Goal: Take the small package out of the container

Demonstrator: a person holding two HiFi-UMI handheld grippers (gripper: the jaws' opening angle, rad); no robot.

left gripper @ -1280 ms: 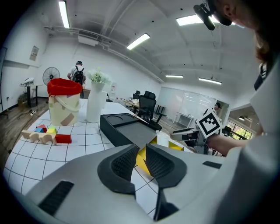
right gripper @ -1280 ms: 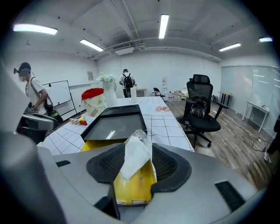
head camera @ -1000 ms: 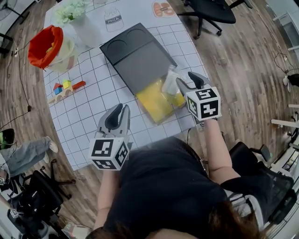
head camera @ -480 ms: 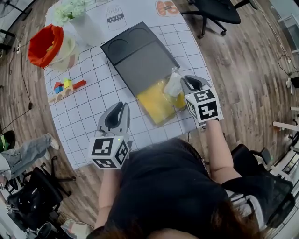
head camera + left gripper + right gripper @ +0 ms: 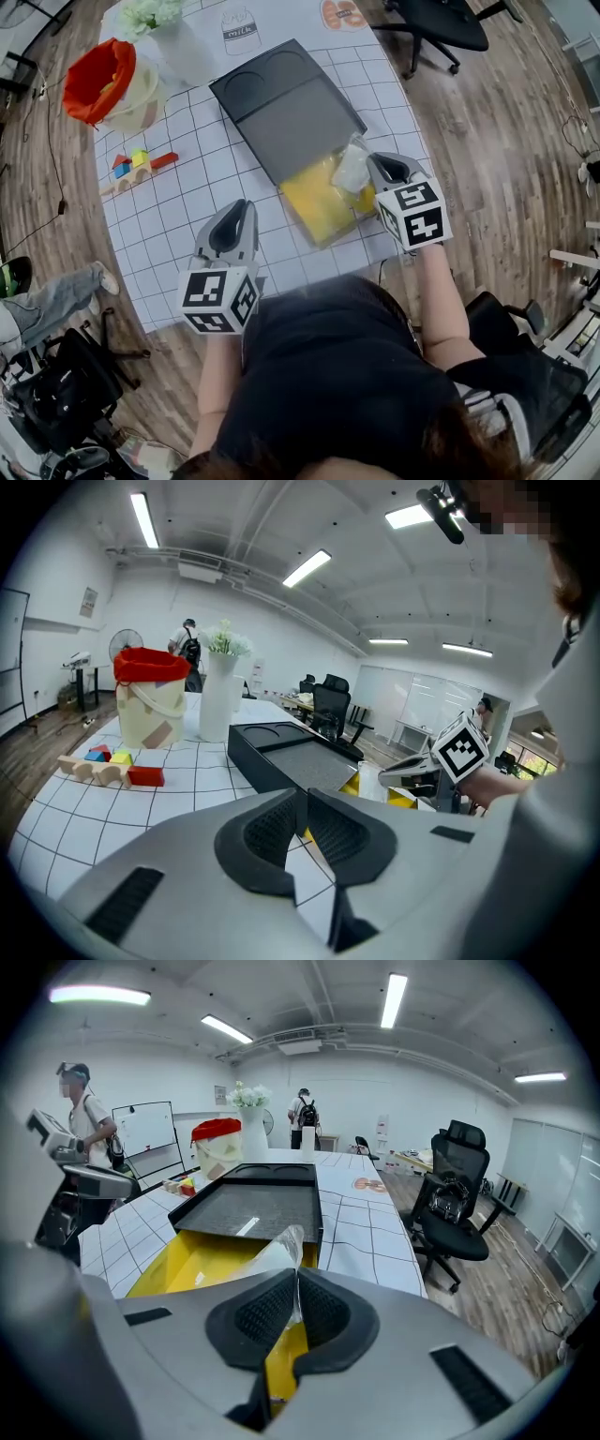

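Right gripper (image 5: 296, 1288): my fingers had just been closing and were clamped on the top edge of the small package (image 5: 352, 169), a clear plastic packet. The package stood upright at the far right corner of the yellow container (image 5: 309, 204), which was drawn partway out of a black sleeve (image 5: 281, 103). Left gripper (image 5: 236, 217): fingers together with nothing between them, held over the gridded surface (image 5: 169, 211), apart from the container.
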